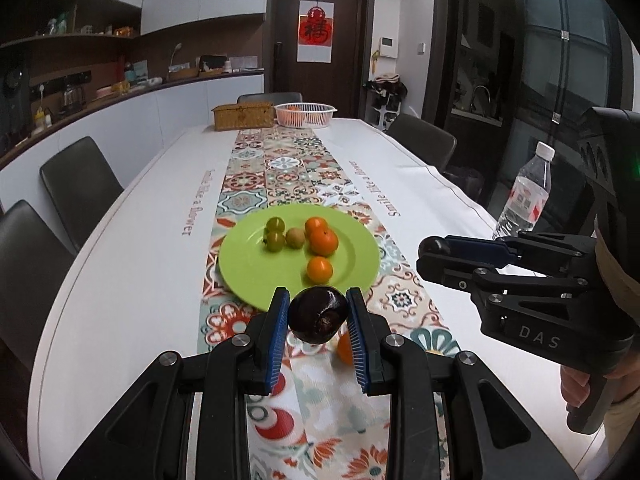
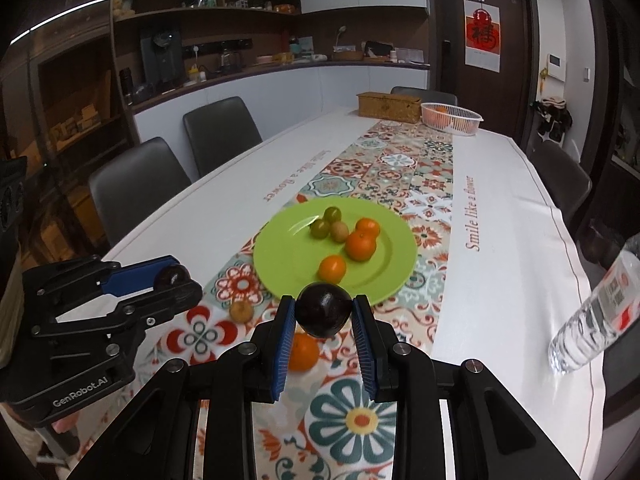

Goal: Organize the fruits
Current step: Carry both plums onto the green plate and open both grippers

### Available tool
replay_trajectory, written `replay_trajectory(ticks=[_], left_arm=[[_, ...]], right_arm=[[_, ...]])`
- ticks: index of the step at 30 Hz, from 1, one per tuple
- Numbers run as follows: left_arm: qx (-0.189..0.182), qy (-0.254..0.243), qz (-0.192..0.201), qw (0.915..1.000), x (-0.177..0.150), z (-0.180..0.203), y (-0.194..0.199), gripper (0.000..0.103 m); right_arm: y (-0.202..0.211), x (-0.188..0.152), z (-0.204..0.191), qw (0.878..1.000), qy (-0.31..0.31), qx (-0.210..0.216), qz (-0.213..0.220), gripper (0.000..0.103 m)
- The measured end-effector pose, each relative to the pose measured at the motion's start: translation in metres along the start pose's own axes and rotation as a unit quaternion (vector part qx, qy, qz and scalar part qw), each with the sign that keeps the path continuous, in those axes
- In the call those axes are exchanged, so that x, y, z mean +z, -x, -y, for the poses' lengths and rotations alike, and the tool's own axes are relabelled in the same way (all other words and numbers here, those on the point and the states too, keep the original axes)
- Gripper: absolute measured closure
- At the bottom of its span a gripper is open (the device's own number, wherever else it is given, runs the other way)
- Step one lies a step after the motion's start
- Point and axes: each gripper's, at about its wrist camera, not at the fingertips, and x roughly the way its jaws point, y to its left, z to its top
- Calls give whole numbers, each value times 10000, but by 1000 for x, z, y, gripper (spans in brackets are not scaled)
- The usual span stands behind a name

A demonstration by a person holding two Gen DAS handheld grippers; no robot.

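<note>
Above the table runner, my left gripper (image 1: 318, 316) and right gripper (image 2: 323, 314) each pinch a dark plum; glossy skins could slip, rolling past the green plate (image 1: 248, 276).

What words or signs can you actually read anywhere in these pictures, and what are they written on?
"Smile like a flower": white tablecloth, printed along both sides of the runner.
"DAS": right gripper, on its body.
"GenRobot.AI": left gripper, on its body.
Red character on the door poster: too blurred to read.
Water bottle label: too small.

Home dining room, long table (image 1: 132, 216), chairs (image 1: 80, 184), kitchen counter (image 1: 132, 96)
</note>
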Motion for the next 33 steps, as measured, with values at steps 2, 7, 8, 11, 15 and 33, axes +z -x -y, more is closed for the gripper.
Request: replay_trajectory(ticks=[2,7,8,11,15,33], left_arm=[[16,-36,22,10000,6,-2,-3,74],[13,-95,7,10000,20,-10,-17,74],[10,-90,-11,10000,22,-12,-20,74],[4,-108,-85,9999,28,-17,-33,74],[-16,-133,-196,9997,33,-26,-51,74],[-218,-185,-778,9966,33,-48,-133,74]], right_arm=[[-4,5,2,10000,-34,-13,0,73],[-13,18,6,9999,-47,-82,39,73],[-15,20,7,9999,-44,-91,45,73],[-21,27,8,9999,-40,-118,53,73],[-33,33,9,9999,-42,-133,20,73],[-103,36,27,9984,-125,-273,-487,73]])
